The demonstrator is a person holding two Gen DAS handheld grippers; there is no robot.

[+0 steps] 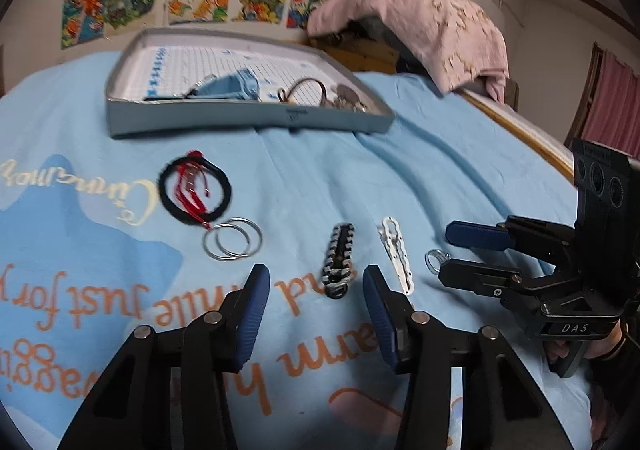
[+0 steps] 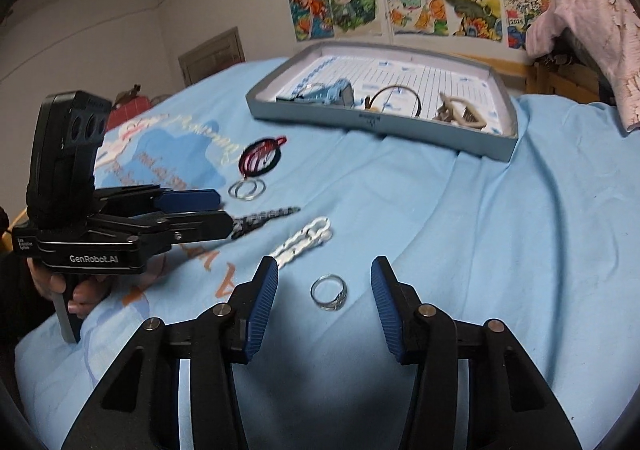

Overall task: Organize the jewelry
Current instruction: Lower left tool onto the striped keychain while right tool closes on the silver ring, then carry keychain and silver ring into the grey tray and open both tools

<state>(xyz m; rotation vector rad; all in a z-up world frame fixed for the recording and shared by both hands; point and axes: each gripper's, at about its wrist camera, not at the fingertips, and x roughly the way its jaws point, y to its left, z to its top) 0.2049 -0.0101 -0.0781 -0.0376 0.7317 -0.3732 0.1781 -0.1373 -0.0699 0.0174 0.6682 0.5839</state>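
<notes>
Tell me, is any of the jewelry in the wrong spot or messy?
Yes. Several pieces lie loose on the blue sheet instead of in the gray tray: a black band tangled with red thread, two silver hoops, a braided bracelet, a white chain and a ring. Nothing looks broken.

Black claws [image 1: 316, 278], ribbed blue pads [image 2: 262, 306]

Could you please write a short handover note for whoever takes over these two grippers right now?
Left gripper: open, empty, lined up on the black-and-white braided bracelet.
Right gripper: open, empty, silver ring lying between its fingers, not gripped.
Still on the blue bedspread: white chain bracelet, two silver hoops, black band with red cord.
Already in the grey tray: a blue item, a brown loop and a few small pieces.
Left: move the five loose pieces into the tray.
</notes>
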